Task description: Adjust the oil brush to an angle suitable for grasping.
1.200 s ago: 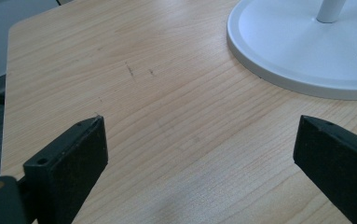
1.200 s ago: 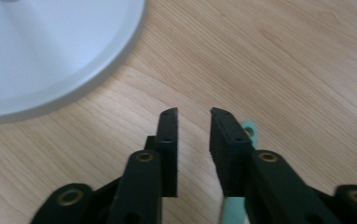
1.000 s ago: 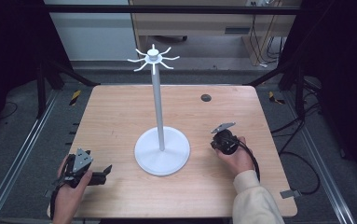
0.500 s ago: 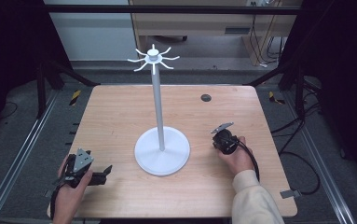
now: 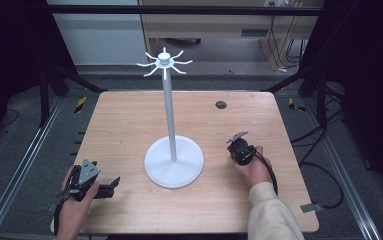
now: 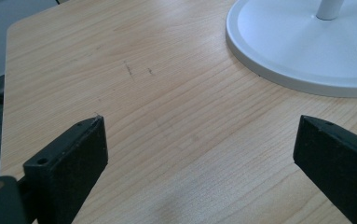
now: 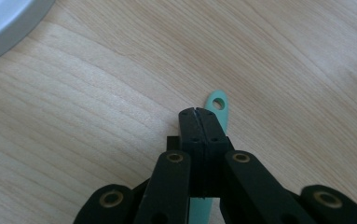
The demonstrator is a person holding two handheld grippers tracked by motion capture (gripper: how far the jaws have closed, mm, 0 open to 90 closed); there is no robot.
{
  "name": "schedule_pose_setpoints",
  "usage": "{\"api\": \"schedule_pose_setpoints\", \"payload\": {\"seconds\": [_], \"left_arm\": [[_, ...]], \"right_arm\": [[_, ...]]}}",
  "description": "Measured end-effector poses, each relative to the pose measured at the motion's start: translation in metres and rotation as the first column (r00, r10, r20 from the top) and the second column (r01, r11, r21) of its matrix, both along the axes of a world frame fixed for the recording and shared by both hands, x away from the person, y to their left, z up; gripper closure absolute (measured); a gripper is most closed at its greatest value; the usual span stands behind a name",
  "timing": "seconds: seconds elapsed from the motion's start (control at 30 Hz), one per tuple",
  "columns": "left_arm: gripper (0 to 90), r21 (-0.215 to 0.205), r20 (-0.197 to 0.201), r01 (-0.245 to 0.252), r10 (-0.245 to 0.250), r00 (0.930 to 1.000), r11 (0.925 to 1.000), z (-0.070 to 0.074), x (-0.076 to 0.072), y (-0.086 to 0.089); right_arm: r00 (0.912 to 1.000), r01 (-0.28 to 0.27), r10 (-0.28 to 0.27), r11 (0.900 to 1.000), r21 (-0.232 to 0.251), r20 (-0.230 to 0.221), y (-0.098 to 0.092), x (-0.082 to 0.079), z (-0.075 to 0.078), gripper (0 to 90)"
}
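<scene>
A white stand (image 5: 174, 162) with a round base, a tall pole and several hooks at the top rises from the middle of the wooden table (image 5: 129, 125). At the front left, my left gripper (image 5: 113, 186) lies low and points right toward the base. Its jaws stand wide open (image 6: 199, 120) over bare wood, with the base (image 6: 302, 42) ahead on the right. Right of the base, my right gripper (image 5: 240, 149) is shut (image 7: 195, 112). A thin mint-green handle (image 7: 219, 105) with a hole at its end lies under its jaws. I cannot tell whether the handle is pinched.
A small dark round spot (image 5: 221, 104) sits near the table's far edge, right of centre. The stand's base edge (image 7: 3, 18) is at the upper left of the right gripper view. Metal rails and cables run along the floor on both sides of the table.
</scene>
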State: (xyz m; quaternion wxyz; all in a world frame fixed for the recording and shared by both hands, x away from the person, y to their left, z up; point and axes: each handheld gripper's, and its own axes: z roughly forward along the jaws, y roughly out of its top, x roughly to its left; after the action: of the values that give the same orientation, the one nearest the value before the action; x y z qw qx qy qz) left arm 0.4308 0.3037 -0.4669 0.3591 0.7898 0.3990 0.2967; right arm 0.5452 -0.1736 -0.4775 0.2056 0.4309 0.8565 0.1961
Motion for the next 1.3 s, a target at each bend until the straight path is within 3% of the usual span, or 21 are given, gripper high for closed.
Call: {"api": "schedule_pose_setpoints", "payload": {"seconds": [0.13,0.33,0.47,0.57,0.63,0.93,1.13,1.23,1.3], "left_arm": [[2.5,0.000,0.000,-0.001,0.001,1.0000,1.0000,0.000,0.000,0.000],[2.5,0.002,-0.002,0.003,-0.003,1.0000,1.0000,0.000,0.000,0.000],[2.5,0.002,0.000,0.002,-0.002,1.0000,1.0000,0.000,0.000,0.000],[2.5,0.003,-0.001,0.002,-0.002,1.0000,1.0000,0.000,0.000,0.000],[2.5,0.002,-0.001,0.003,-0.003,1.0000,1.0000,0.000,0.000,0.000],[2.5,0.012,-0.007,0.006,-0.006,1.0000,0.9999,-0.001,0.001,-0.001],[2.5,0.019,-0.010,0.013,-0.013,0.9999,0.9997,-0.001,0.000,-0.002],[2.5,0.014,-0.008,0.010,-0.010,0.9999,0.9999,-0.001,0.000,-0.002],[2.5,0.015,-0.010,0.009,-0.009,0.9999,0.9998,-0.001,0.001,-0.002]], "right_arm": [[0.9996,0.029,-0.028,0.999,-0.023,0.008,-0.002,0.002,0.000,90.0],[0.9980,0.063,-0.063,0.998,-0.021,0.002,-0.006,0.003,0.001,90.0],[0.9972,0.074,-0.074,0.997,-0.005,-0.002,-0.008,0.003,0.002,90.0],[0.9965,0.083,-0.083,0.994,0.064,-0.002,-0.013,-0.003,0.013,90.0],[0.9961,0.089,-0.089,0.993,0.074,-0.005,-0.015,-0.006,0.016,90.0],[0.9844,0.148,-0.139,0.985,0.088,-0.108,-0.027,-0.019,0.029,82.0],[0.9733,0.156,-0.146,0.987,0.040,-0.177,-0.029,-0.025,0.032,71.3],[0.9719,0.157,-0.150,0.987,0.027,-0.181,-0.030,-0.026,0.031,69.3],[0.9663,0.176,-0.170,0.984,0.017,-0.193,-0.031,-0.029,0.030,66.5]]}}
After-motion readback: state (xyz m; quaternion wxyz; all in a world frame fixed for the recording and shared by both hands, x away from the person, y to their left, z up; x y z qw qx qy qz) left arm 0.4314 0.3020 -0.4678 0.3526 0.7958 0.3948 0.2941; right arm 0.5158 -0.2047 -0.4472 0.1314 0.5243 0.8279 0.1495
